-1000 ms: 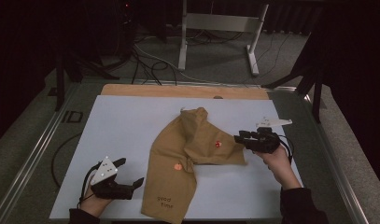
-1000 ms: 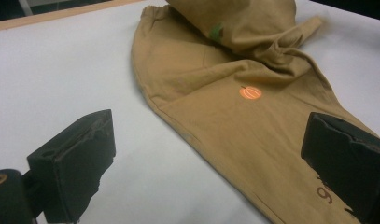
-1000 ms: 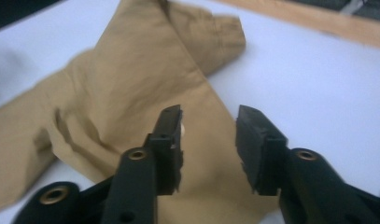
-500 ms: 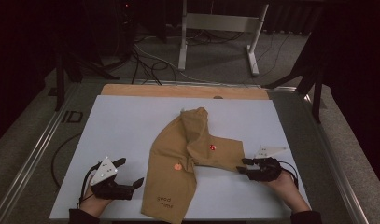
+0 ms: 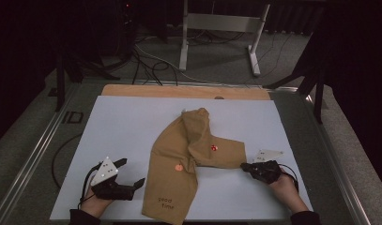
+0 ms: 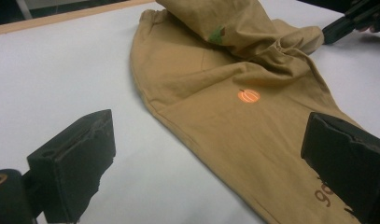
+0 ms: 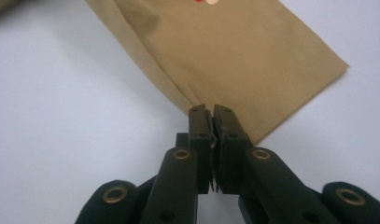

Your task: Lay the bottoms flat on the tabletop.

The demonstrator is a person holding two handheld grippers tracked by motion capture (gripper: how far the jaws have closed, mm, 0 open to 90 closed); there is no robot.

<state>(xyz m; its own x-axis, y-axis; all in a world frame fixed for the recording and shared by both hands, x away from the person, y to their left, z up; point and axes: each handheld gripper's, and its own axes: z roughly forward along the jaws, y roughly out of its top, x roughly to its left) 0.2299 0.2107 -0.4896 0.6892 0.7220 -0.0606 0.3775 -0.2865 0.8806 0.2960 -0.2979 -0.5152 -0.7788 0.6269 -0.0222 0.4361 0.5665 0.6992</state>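
Right gripper (image 7: 212, 112), jaws just pinched closed on the near-right hem of tan trousers (image 5: 188, 159) lying mid-table. Left gripper (image 5: 132, 174) waits wide open, empty, beside them. Such a thin bite may slip when lifted.

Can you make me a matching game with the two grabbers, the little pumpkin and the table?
Things:
1. left gripper
2. right gripper
3. pumpkin print
4. table top

Descriptions:
A. orange
B. jaws pinched on the hem of the tan pants
C. jaws wide apart, holding nothing
D. white

Pairs: 1-C, 2-B, 3-A, 4-D
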